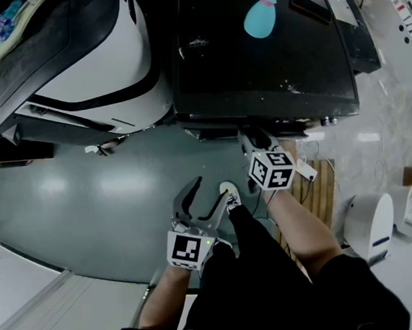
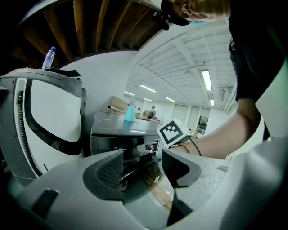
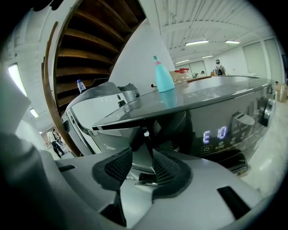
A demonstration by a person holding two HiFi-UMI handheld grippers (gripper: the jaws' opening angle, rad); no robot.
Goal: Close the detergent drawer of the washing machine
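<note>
The dark washing machine [image 1: 260,46] stands ahead of me, its panel lit with "E10" [image 3: 215,134]. Its detergent drawer [image 2: 140,150] juts out of the front at the upper left. My right gripper [image 1: 252,143] is up against that front. In the right gripper view its jaws [image 3: 141,164] stand apart, with the drawer's grey face [image 3: 143,150] just beyond the gap and the pads not pressing on it. My left gripper [image 1: 200,197] hangs lower and further back over the floor, open and empty [image 2: 141,166].
A teal bottle [image 1: 261,11] stands on the washer's top. A white and black machine [image 1: 80,64] sits close on the left, with a water bottle [image 2: 48,57] on it. A wooden pallet [image 1: 322,186] and white cylinders [image 1: 371,224] lie at the right. The grey floor [image 1: 86,201] spreads in front.
</note>
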